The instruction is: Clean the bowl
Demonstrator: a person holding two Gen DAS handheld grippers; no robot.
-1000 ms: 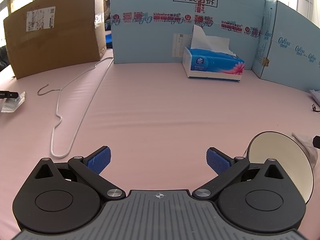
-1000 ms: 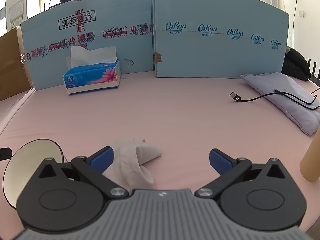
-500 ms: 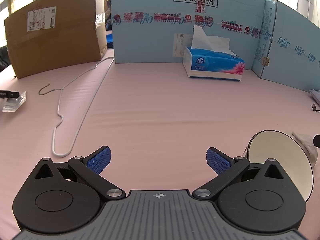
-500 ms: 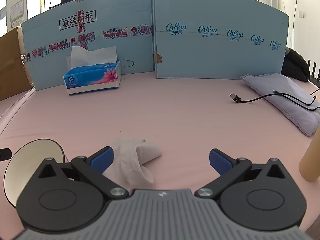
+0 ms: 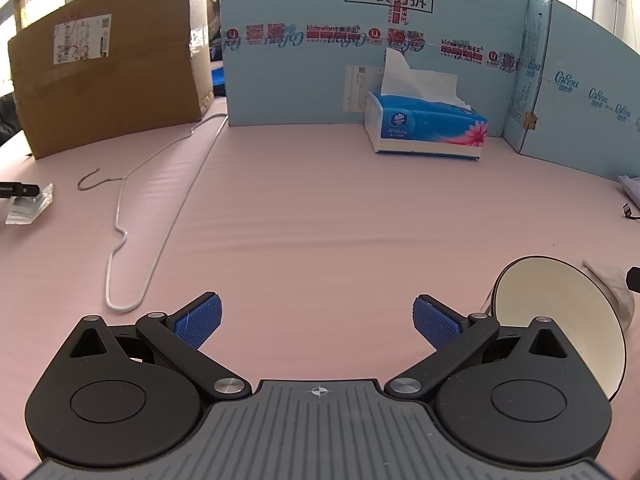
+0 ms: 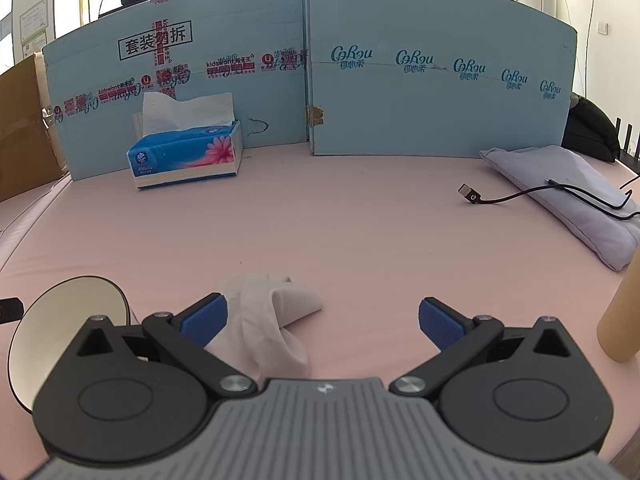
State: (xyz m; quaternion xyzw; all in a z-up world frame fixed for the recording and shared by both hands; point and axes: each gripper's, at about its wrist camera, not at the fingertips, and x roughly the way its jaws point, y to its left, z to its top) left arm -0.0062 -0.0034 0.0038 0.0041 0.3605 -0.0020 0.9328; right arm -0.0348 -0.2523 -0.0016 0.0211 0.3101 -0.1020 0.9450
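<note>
Almost nothing has moved since the earlier frames: our two grippers hang where they were over the pink table, and only the view of the left one has crept a touch, so the wire hanger and the clear packet sit slightly lower in the picture. We hold the left gripper spread wide with nothing between its blue pads, and the right gripper is equally spread and empty. The bowl lies on its side between the two tools, at the right edge of the left view and the left edge of the right view, its cream inside turned toward us and a thin dark rim around it. We judge it to be glazed ceramic or similar: stiff, smooth, likely slippery and breakable, so we would pinch the rim wall, one pad inside and one outside, rather than try to span it. The cloth lies crumpled just beside the bowl, right by the right gripper's left pad; it looks soft and light, and should bunch readily if we pinch a raised fold. A tissue box stands well apart at the blue boards.
</note>
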